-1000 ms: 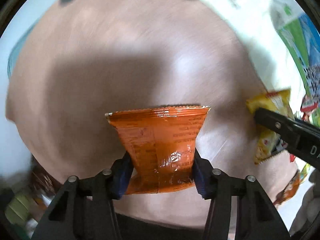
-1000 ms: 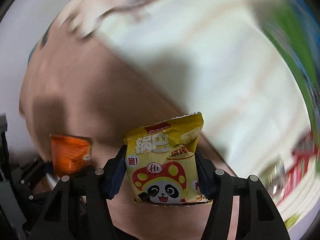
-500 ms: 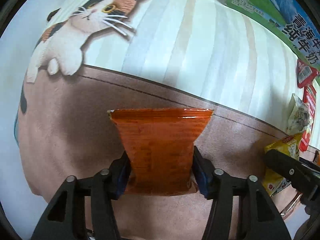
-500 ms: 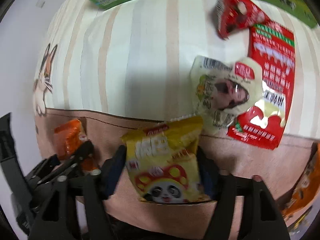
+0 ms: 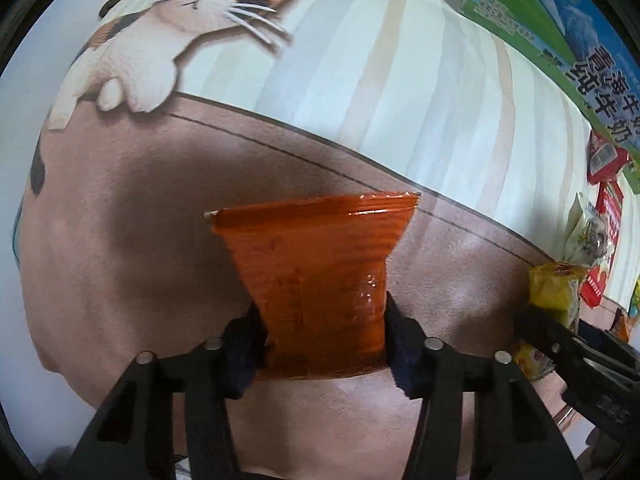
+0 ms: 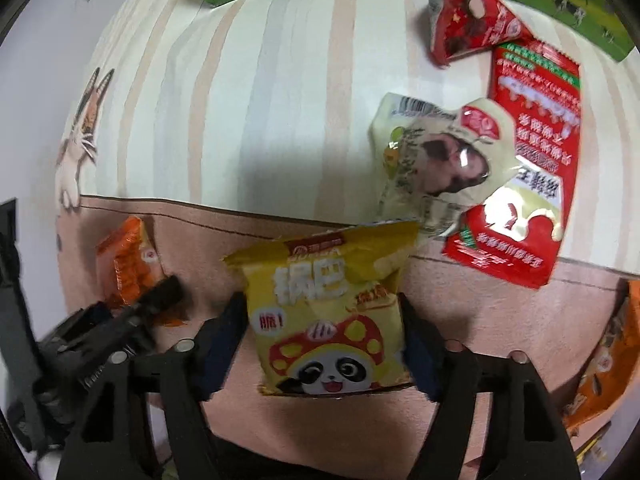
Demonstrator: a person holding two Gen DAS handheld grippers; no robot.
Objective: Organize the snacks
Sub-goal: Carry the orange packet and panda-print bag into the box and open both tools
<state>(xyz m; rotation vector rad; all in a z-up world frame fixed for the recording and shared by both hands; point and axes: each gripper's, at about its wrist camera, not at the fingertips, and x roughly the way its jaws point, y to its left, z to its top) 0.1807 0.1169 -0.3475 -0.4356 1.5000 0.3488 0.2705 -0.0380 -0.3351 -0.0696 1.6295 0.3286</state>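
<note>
My left gripper (image 5: 322, 344) is shut on an orange snack packet (image 5: 320, 276) and holds it above the pinkish-brown part of the mat. My right gripper (image 6: 322, 344) is shut on a yellow panda snack packet (image 6: 328, 316), also above the brown band. In the left wrist view the yellow packet (image 5: 554, 292) and the right gripper's fingers (image 5: 560, 340) show at the right edge. In the right wrist view the orange packet (image 6: 132, 268) and the left gripper's fingers (image 6: 160, 292) show at the left.
A cream packet (image 6: 436, 160), a red flat packet (image 6: 528, 160) and a red triangular packet (image 6: 468, 20) lie on the striped cloth. A green milk carton (image 5: 560, 40) lies at the back. Orange packets (image 6: 612, 360) sit at the right edge. A cat print (image 5: 180, 28) marks the mat's left.
Both views have swung from the blurred brown mat to the striped cloth and snack pile. Both packets stay gripped; the grippers have edged slightly closer to the pile.
</note>
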